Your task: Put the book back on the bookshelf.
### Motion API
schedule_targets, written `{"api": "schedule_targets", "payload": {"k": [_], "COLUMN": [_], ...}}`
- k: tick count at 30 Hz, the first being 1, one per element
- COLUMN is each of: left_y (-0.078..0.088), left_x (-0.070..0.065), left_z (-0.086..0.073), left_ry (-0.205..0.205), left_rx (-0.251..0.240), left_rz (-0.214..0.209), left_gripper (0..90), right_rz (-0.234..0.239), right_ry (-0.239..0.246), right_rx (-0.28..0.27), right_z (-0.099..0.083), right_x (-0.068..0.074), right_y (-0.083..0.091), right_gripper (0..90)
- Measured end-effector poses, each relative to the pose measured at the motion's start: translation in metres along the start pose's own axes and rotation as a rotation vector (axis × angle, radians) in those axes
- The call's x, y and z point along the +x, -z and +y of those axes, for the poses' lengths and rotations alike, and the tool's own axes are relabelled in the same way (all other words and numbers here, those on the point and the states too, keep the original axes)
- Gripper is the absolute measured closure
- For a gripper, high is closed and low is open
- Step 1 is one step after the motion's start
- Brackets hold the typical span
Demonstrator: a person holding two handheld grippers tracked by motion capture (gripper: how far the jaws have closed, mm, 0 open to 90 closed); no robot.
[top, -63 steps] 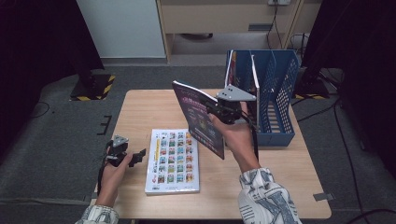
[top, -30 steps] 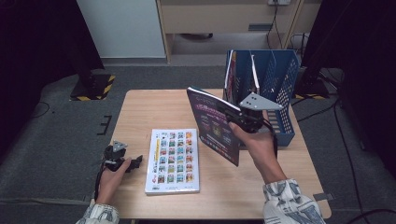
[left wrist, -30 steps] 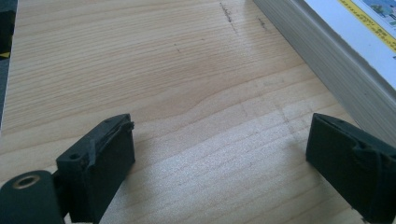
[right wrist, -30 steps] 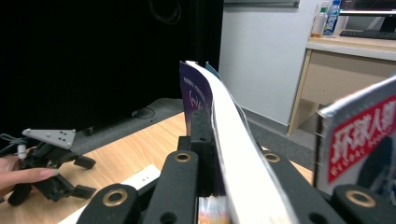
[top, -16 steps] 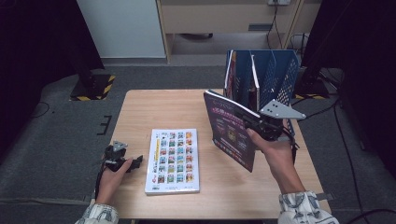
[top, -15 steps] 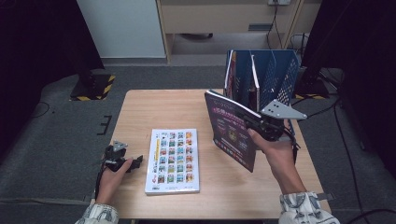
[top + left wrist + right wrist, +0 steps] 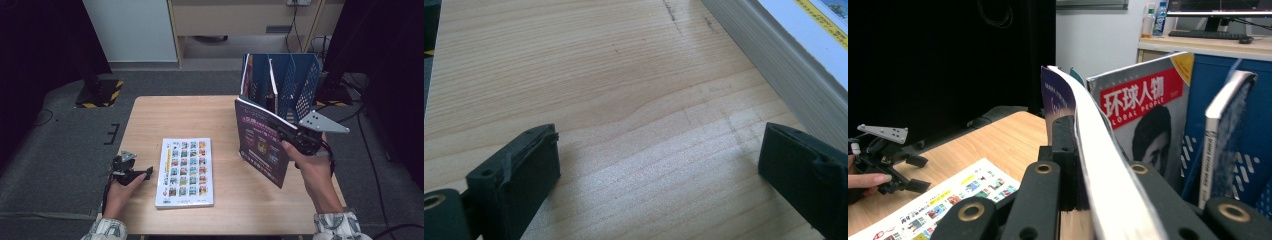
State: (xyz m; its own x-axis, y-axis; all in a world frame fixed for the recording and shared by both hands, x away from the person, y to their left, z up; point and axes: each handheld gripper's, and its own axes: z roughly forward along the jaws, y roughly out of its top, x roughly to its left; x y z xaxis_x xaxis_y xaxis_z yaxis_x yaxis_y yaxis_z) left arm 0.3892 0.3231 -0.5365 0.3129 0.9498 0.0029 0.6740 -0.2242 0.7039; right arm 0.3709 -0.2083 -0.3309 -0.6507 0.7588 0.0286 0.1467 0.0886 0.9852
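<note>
A purple magazine [image 7: 261, 141] stands upright above the right part of the table, with my right gripper [image 7: 295, 140] shut on its right edge. In the right gripper view the magazine's [image 7: 1088, 135] white edge runs up between the black jaws. Behind it stands a blue file rack [image 7: 297, 80] holding a red-titled magazine [image 7: 1143, 125] and another thin one [image 7: 1223, 140]. A thick book with a grid of small pictures [image 7: 186, 171] lies flat on the table. My left gripper [image 7: 136, 172] rests on the table to the left of that book, open with nothing between its pads [image 7: 519, 175].
The wooden table [image 7: 165, 115] has bare room at the back left and in front of the rack. A cabinet [image 7: 240, 20] stands on the floor beyond the table. A yellow-and-black striped base [image 7: 97, 92] lies on the floor at the left.
My right gripper has carried the purple magazine to the right, from beside the picture book to in front of the blue rack. The left gripper has stayed put.
</note>
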Motion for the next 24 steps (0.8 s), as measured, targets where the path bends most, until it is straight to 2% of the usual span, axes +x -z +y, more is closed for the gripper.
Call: {"api": "schedule_targets", "payload": {"k": [12, 24], "left_y": [0.000, 0.000], "left_x": [-0.001, -0.001], "left_z": [0.000, 0.000], "left_ry": [0.008, 0.003], "left_rx": [0.004, 0.007], "left_rz": [0.008, 0.002], "left_gripper": [0.8, 0.0], "right_rz": [-0.026, -0.062], "right_ry": [-0.009, -0.036], "right_rx": [0.002, -0.005], "right_z": [-0.005, -0.006], "right_x": [-0.008, -0.019], "right_y": [0.015, 0.042], "right_gripper": [84.0, 84.0]}}
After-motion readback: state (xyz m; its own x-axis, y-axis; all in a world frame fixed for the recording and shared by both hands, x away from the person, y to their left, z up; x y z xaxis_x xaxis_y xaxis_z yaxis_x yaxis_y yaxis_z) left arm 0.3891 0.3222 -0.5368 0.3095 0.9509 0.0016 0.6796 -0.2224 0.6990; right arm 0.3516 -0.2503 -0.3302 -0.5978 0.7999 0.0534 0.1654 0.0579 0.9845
